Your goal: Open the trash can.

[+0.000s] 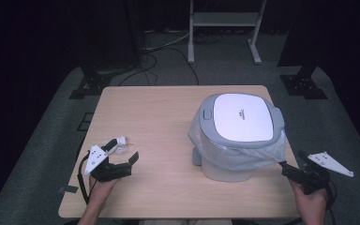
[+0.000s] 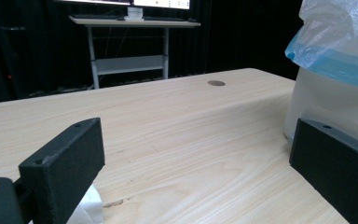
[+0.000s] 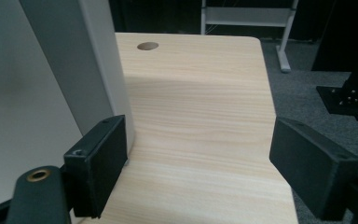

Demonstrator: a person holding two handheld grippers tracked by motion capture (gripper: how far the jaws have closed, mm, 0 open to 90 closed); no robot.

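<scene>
Left gripper (image 1: 122,159) jaws wide apart, holding nothing, low over the table (image 1: 159,122), with crumpled white paper (image 1: 118,144) just beside one jaw. Right gripper (image 1: 291,169) jaws also spread and empty, one close against the white bin (image 1: 225,166) at the table's right edge. Bin lidded (image 1: 241,116), a clear bag (image 1: 243,152) folded over its rim.

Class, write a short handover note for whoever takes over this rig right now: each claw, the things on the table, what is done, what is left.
Left claw: open, empty, low over the table, beside the crumpled white tissue.
Right claw: open, empty, at the bin's near right side.
Lidded bin: upright, lid shut, clear bag liner folded over its rim.
Done: liner fitted.
Left, probably: pick up the tissue, open the lid, drop it in.
</scene>
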